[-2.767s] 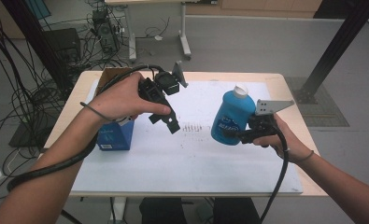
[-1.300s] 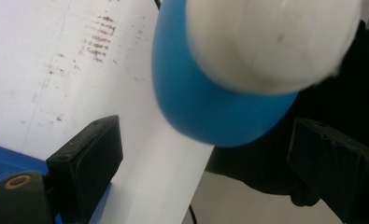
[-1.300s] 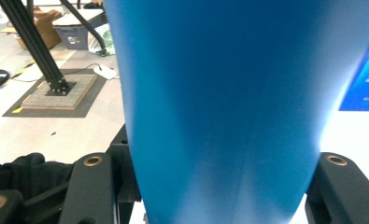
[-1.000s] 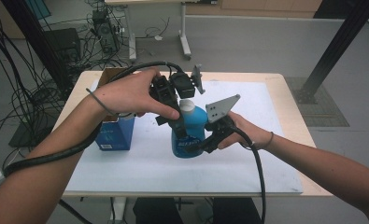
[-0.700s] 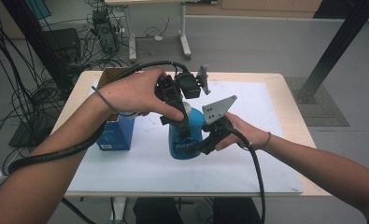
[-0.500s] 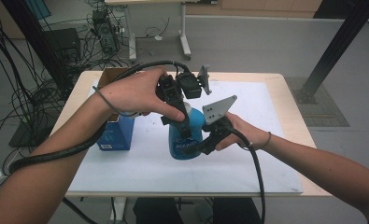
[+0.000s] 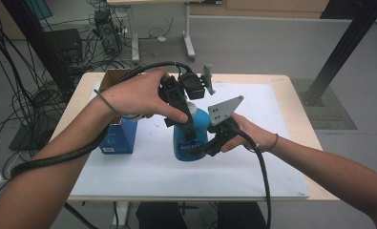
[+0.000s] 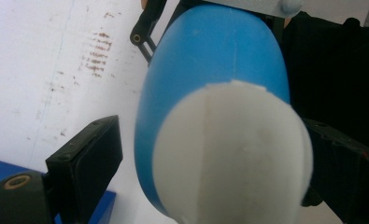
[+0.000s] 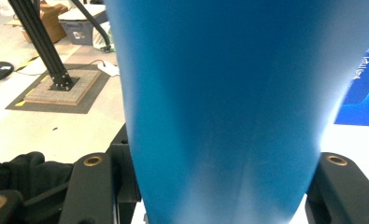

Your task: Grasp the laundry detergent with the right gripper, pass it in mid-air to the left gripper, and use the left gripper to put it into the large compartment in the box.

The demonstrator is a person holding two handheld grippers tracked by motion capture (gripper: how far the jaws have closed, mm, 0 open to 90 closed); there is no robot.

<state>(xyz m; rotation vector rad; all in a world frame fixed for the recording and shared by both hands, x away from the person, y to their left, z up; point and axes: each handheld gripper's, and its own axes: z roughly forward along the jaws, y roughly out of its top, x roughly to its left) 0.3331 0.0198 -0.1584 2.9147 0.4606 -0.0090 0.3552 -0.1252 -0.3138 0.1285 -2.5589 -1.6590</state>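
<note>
Jaws of the right gripper (image 7: 206, 149) press on both sides of the blue bottle (image 7: 191, 138), low on its body, as the right gripper view shows the blue wall wedged between the two black pads. Over the bottle's white cap (image 8: 231, 154), the left gripper (image 7: 188, 129) comes down from above with its jaws spread: in the left gripper view one pad stands clear of the cap with white paper showing in the gap, while the other pad sits just beside the cap, and whether it touches cannot be told. The bottle stands upright on the white sheet (image 7: 253, 167) that covers the wooden table (image 7: 300, 114), about at the middle of it. Its label carries dark print, but the letters are too small and blurred to read, and the left hand (image 7: 138, 95) hides the bottle's neck in the high view. A blue box (image 7: 117, 138) stands near the bottle toward the table's left edge; it has pale lettering that cannot be made out, and its top is covered by the forearm. Behind it a brown cardboard box (image 7: 113, 76) is mostly hidden. Faint brownish marks (image 8: 95, 53) dot the sheet.
</note>
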